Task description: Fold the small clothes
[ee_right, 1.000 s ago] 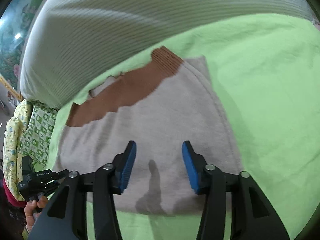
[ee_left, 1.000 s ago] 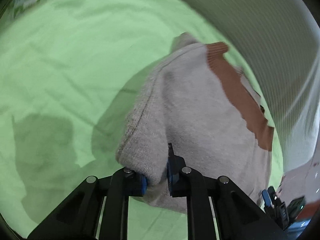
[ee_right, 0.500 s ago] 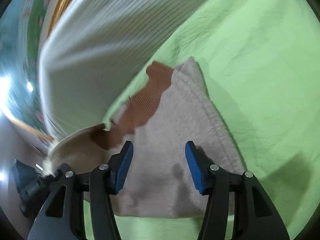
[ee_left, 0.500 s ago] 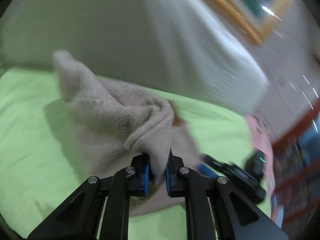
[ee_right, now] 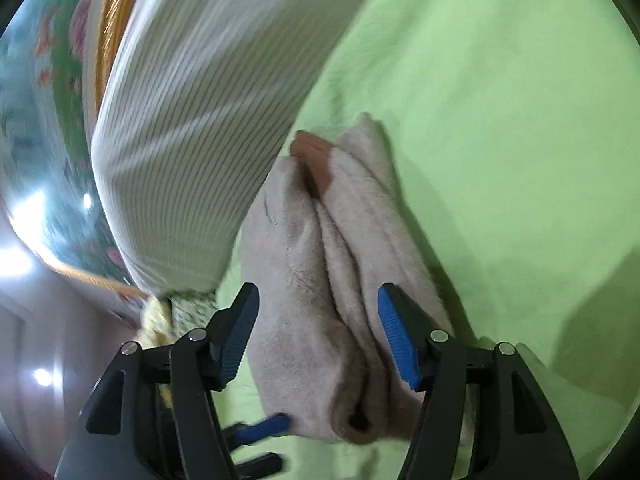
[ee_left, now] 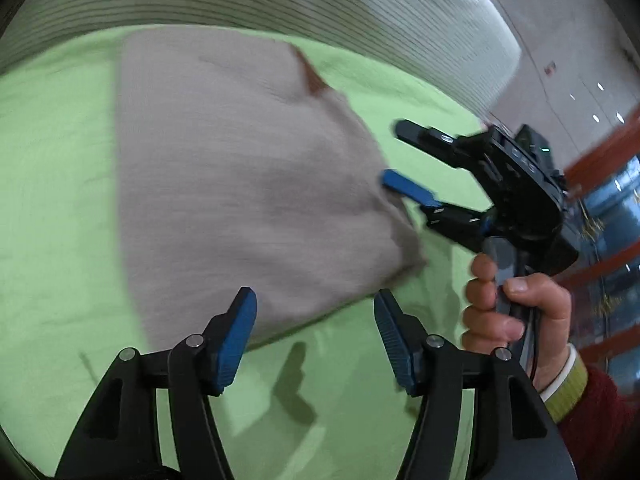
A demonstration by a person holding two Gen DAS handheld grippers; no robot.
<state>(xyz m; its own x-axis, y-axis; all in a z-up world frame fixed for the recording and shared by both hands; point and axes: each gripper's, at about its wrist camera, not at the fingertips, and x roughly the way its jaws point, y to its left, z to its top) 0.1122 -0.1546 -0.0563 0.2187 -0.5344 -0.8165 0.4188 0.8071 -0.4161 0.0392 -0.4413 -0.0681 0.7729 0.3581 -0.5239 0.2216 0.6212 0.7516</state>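
Observation:
A small grey knitted garment (ee_left: 248, 168) with a brown patch (ee_left: 314, 78) lies folded over on the green sheet (ee_left: 56, 152). My left gripper (ee_left: 314, 334) is open and empty, just short of its near edge. My right gripper (ee_left: 400, 160) shows in the left wrist view, open, at the garment's right edge. In the right wrist view the garment (ee_right: 340, 280) lies in stacked folds between the open fingers of my right gripper (ee_right: 318, 334), brown patch (ee_right: 316, 164) at the far end. A left fingertip (ee_right: 268, 426) shows at the bottom.
A white ribbed pillow or bolster (ee_left: 360, 12) lies along the far edge of the bed; it also shows in the right wrist view (ee_right: 200, 120). A patterned green cloth (ee_right: 180, 316) lies under it. Red shelving (ee_left: 600, 208) stands beyond the bed at right.
My left gripper has let go of the garment edge it was pinching and opened wide. The lifted side now lies folded over the rest. My right gripper stays open at the fold.

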